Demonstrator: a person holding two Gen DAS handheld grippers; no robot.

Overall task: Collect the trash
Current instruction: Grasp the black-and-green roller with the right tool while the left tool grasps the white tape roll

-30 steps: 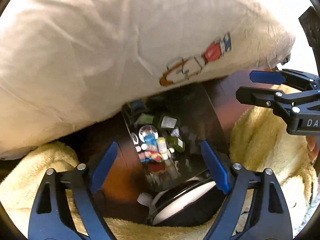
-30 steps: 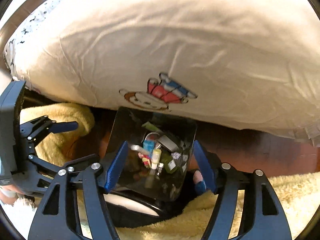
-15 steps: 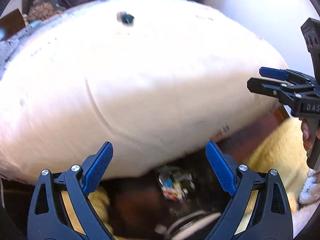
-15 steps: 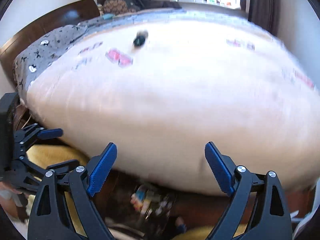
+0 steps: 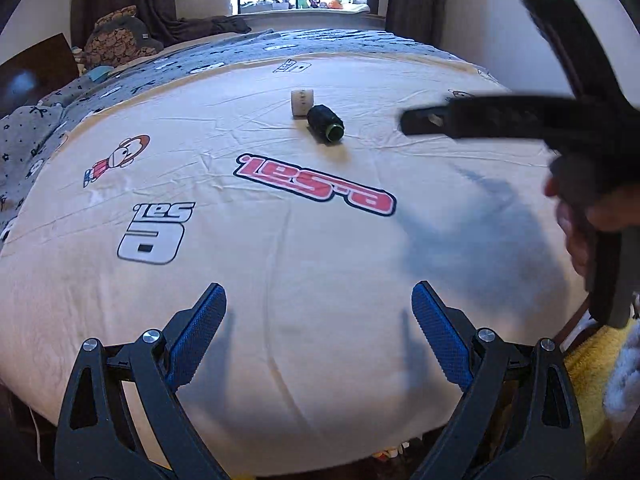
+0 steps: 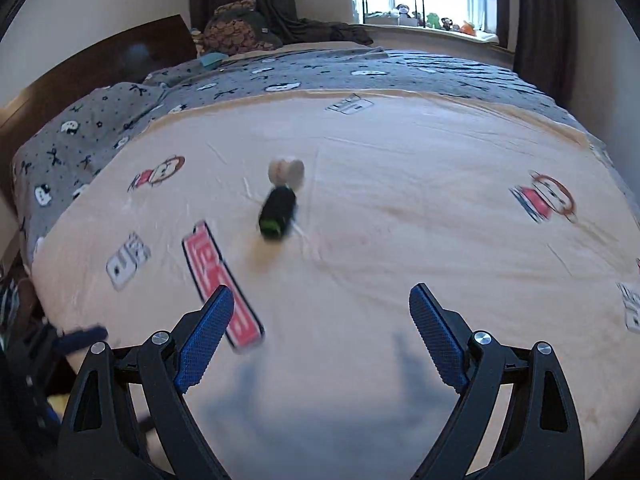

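A black cylindrical container with a green rim lies on its side on the cream printed bed sheet. A small white cup lies just behind it, touching or nearly so. Both also show in the right wrist view, blurred: the black container and the white cup. My left gripper is open and empty above the near edge of the bed. My right gripper is open and empty, nearer the two items; it appears blurred in the left wrist view.
A grey patterned blanket covers the far half of the bed. A dark wooden headboard and brown pillows lie at the far left. A window sill with toys is beyond. A yellow towel lies below the bed at right.
Both grippers have risen from the trash bin beside the bed to above the mattress and now look across the sheet at the two items. Both stay open.
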